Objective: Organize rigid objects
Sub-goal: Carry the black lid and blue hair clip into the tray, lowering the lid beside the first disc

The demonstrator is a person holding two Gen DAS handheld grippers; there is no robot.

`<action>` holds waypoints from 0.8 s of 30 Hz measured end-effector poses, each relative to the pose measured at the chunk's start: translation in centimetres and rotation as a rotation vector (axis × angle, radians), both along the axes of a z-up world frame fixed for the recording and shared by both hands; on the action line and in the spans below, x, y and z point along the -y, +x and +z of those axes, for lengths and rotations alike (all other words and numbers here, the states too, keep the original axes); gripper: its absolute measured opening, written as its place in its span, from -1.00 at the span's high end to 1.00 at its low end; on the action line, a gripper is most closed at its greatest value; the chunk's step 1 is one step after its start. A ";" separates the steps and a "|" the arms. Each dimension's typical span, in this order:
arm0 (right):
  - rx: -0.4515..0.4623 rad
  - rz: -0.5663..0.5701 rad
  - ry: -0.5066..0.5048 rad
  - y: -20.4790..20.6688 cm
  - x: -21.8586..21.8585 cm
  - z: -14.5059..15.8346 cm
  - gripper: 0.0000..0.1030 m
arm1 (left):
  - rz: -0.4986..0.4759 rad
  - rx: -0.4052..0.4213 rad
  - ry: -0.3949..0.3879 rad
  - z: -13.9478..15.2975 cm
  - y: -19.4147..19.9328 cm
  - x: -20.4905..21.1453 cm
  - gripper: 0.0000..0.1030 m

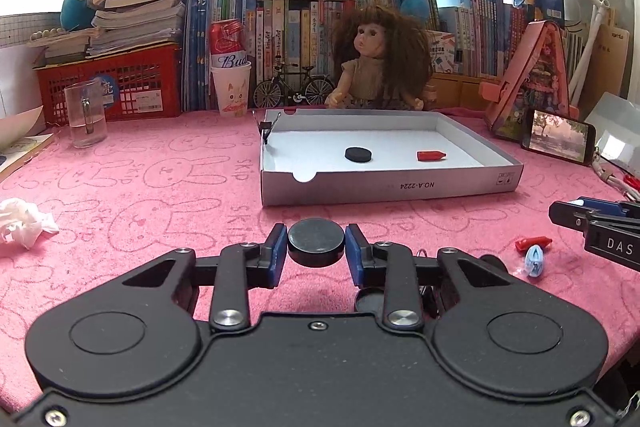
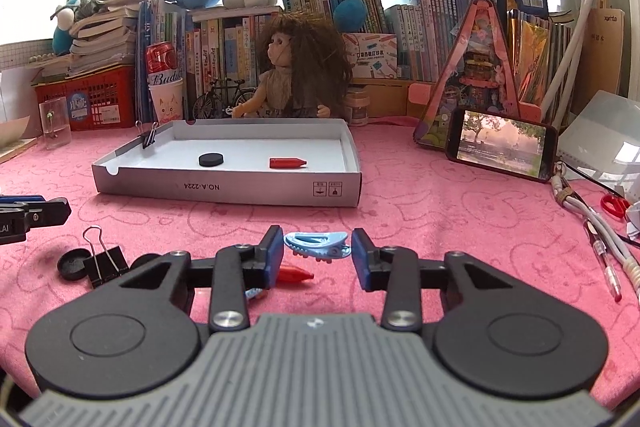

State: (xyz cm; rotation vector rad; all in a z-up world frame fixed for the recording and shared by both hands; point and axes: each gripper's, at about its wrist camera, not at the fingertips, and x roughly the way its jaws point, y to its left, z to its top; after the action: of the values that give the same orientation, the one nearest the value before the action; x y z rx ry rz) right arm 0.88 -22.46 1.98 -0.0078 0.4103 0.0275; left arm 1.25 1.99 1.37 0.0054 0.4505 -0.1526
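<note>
Left wrist: jaws grip black disc point(image 1: 316, 242); right's hold blue clip point(image 2: 317, 246).

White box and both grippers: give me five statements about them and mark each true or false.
1. The white box holds a black disc and a red crayon-shaped piece. True.
2. The left gripper is empty. False: it is closed on a black puck.
3. The right gripper has a blue hair clip between its fingers. True.
4. A binder clip is clipped on the box's wall. True.
5. The box sits on bare wood. False: it rests on a pink cloth printed with rabbits.
</note>
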 end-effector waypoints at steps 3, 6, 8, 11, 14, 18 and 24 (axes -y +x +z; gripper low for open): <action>-0.001 0.003 0.021 1.1 0.3 0.8 0.19 | -0.007 0.008 -0.008 1.0 1.0 0.1 0.43; -0.004 0.008 0.040 2.3 0.6 1.6 0.19 | -0.020 0.017 -0.017 2.1 2.2 0.5 0.43; 0.001 0.012 0.050 3.2 0.7 2.2 0.19 | -0.032 0.019 -0.021 2.8 3.1 0.8 0.43; -0.006 0.025 0.073 4.8 0.8 3.0 0.19 | -0.046 0.019 -0.027 3.8 4.7 1.4 0.43; -0.020 0.044 0.088 6.6 0.7 3.4 0.19 | -0.066 0.027 -0.032 4.6 6.3 2.1 0.43; -0.056 0.066 0.108 9.1 0.5 3.5 0.19 | -0.090 0.015 -0.035 5.1 8.8 3.4 0.43; -0.113 0.108 0.133 12.5 0.0 3.4 0.19 | -0.130 -0.044 -0.051 4.4 12.6 4.9 0.43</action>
State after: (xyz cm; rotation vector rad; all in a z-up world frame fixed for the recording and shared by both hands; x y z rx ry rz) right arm 13.34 -22.51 5.39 0.1035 0.5202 0.1629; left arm 13.86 -2.91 5.76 -0.0188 0.4904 -0.2923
